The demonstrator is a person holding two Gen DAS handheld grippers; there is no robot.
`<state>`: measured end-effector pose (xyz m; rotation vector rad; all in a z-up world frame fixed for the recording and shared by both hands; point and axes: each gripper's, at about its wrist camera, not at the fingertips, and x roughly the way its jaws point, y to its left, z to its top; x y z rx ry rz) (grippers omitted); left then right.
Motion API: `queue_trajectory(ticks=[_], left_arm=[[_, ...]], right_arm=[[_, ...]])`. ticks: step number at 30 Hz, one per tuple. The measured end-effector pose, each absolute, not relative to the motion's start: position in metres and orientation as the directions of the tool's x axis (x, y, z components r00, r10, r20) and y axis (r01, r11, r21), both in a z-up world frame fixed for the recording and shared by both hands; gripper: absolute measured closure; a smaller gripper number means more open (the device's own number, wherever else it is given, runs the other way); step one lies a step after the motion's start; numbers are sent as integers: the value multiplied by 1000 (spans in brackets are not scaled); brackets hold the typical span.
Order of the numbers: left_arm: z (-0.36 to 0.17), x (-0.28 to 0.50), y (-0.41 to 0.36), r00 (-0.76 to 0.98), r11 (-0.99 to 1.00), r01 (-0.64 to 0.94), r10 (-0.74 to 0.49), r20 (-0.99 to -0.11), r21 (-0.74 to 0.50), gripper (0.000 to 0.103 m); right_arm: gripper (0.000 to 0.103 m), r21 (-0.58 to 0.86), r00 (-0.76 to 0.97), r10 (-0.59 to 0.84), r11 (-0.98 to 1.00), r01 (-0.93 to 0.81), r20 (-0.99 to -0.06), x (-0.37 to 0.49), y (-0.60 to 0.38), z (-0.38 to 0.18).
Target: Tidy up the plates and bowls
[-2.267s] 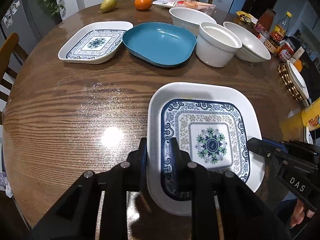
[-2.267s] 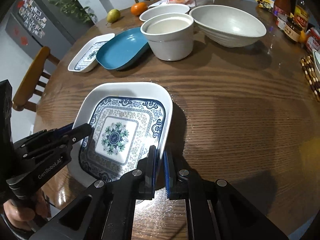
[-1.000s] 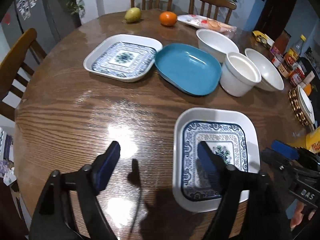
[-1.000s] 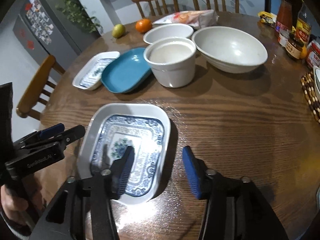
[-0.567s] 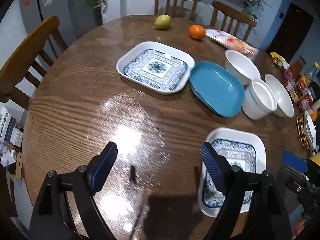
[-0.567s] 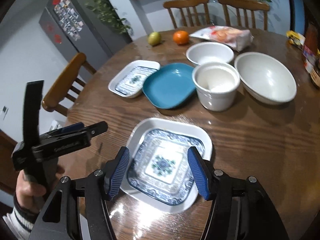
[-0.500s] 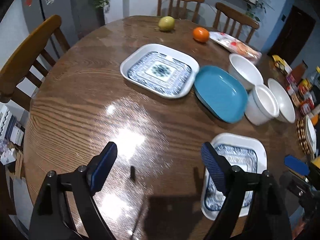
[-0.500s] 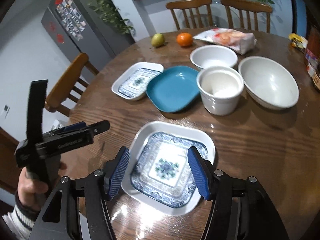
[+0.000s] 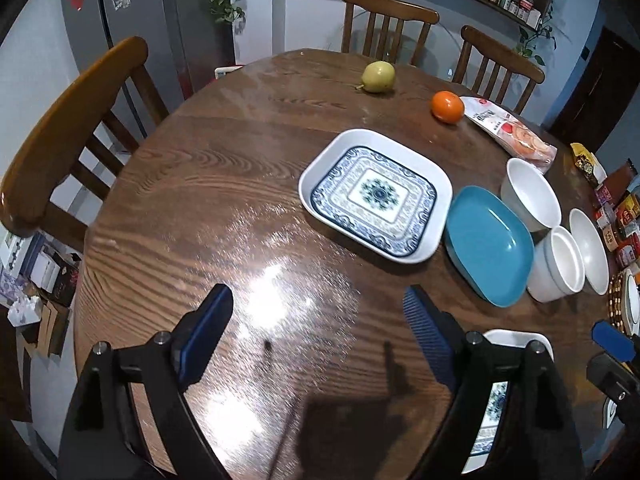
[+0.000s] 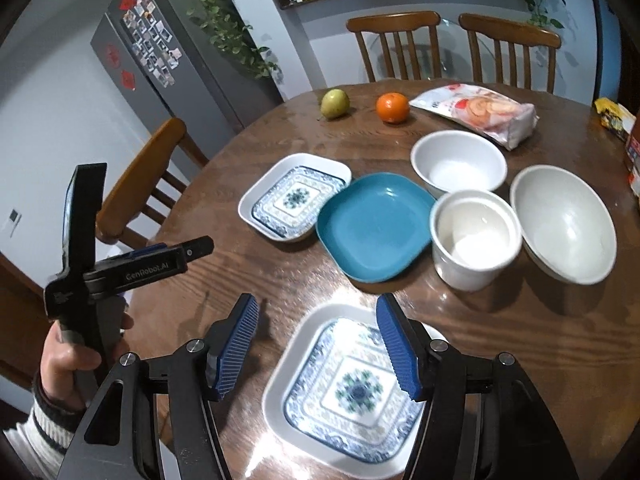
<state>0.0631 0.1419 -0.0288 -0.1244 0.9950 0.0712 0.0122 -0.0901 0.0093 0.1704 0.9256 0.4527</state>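
A blue-patterned square plate lies at the table's near edge, under my right gripper, which hangs open above it without touching. In the left wrist view that plate is half hidden behind a finger. My left gripper is open over bare wood to the plate's left, empty. Farther back lie a matching patterned plate, a teal plate, a small white bowl, a white straight-sided bowl and a wide white bowl.
A pear, an orange and a snack bag sit at the far side of the round wooden table. Jars and packets crowd the right edge. Wooden chairs ring the table.
Both grippers let go of the near patterned plate's rim, opened wide and drew back and upward. The left gripper also swung off to the left of that plate.
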Motion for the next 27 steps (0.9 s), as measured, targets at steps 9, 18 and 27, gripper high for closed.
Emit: queue_trajectory(ticks=[9,18,27], left_arm=[[-18,86,160,568,994,-95,14,-823,-49,16],[-26,105,169,557,995,-72,-11,-830,-61,17],[-41,124,181,544,992,-91,-21,-839,-84,17]], right_arm=[[40,329,524,455,889,-319,-720,34,-59,16],[40,326,510,439,897,-299,-740,53,-38,12],[40,305,494,405,913,-272,-770,79,-29,-4]])
